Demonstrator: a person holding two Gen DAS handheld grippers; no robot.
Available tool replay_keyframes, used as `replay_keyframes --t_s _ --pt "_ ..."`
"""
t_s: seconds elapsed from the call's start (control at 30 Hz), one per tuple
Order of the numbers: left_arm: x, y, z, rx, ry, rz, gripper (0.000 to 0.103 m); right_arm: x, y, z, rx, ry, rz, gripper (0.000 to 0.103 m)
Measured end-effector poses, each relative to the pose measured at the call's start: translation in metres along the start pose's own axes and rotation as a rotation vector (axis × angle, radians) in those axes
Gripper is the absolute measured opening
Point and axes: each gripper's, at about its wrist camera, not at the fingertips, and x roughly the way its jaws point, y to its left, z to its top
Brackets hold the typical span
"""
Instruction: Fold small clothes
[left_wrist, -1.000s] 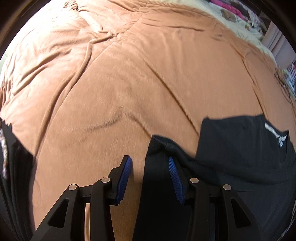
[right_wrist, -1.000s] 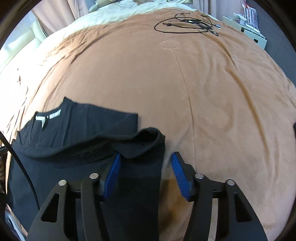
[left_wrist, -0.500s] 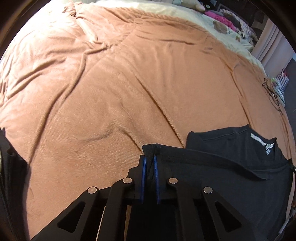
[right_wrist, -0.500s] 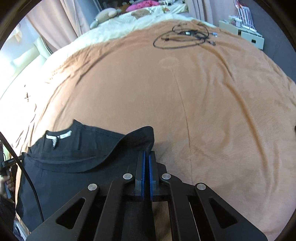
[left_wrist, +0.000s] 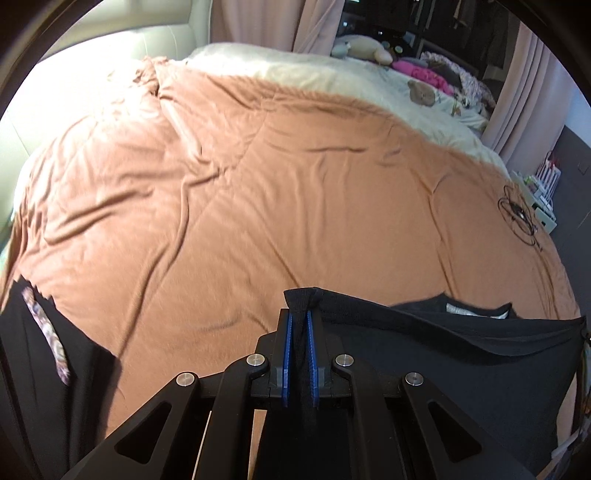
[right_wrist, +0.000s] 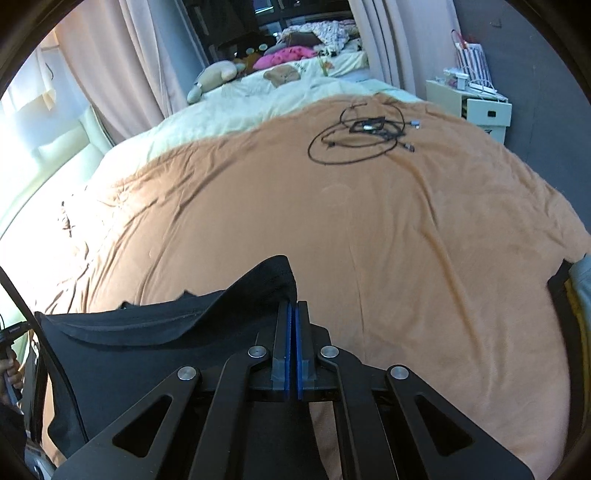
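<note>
A black T-shirt (left_wrist: 461, 362) hangs between my two grippers above the orange blanket (left_wrist: 258, 203). My left gripper (left_wrist: 299, 321) is shut on one corner of the shirt, bunched cloth sticking out past the blue pads. My right gripper (right_wrist: 293, 314) is shut on the other corner of the shirt (right_wrist: 166, 332), which sags to the left. The neck label (left_wrist: 465, 308) shows on a folded layer behind the raised edge in the left wrist view.
A coil of black cables (right_wrist: 365, 136) lies on the far part of the blanket (right_wrist: 406, 240). Soft toys and pillows (right_wrist: 258, 66) lie at the bed's head. A white drawer unit (right_wrist: 476, 107) stands right of the bed. Dark clothing (left_wrist: 48, 350) is at the left edge.
Both grippers went from open around the shirt's corners to shut on them, then lifted the shirt's edge up off the blanket.
</note>
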Motion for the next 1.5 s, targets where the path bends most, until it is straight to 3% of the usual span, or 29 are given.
replay_keyframes --t_s 0.2,0.4,0.6,0.8,0.87,0.93,1.03,1.3,1.5 --pt "0.006 -0.012 0.023 0.003 -0.017 0.008 0.008 0.014 0.001 0.010 0.010 0.006 -0.035 0.000" --pt "0.045 -0.024 0.037 0.029 0.025 0.045 0.008 0.051 0.001 0.021 0.014 0.063 -0.063 0.000" --pt "0.085 -0.020 0.035 0.024 0.071 0.070 0.008 0.091 -0.001 0.028 0.023 0.096 -0.088 0.000" --pt "0.130 -0.015 0.021 0.007 0.165 0.135 0.010 0.121 -0.004 0.028 0.046 0.152 -0.198 0.000" --pt "0.132 -0.010 0.017 -0.018 0.173 0.113 0.011 0.119 -0.002 0.030 0.043 0.150 -0.192 0.000" --pt "0.130 -0.008 0.015 -0.028 0.171 0.112 0.022 0.113 0.005 0.031 0.023 0.143 -0.188 0.000" --pt "0.118 -0.016 0.012 0.005 0.134 0.105 0.030 0.106 0.021 0.026 -0.036 0.154 -0.147 0.000" --pt "0.100 -0.071 -0.004 0.111 0.158 -0.007 0.031 0.111 0.082 0.003 -0.178 0.234 -0.028 0.000" --pt "0.112 -0.106 -0.019 0.175 0.193 -0.040 0.031 0.136 0.119 -0.009 -0.246 0.292 0.015 0.000"
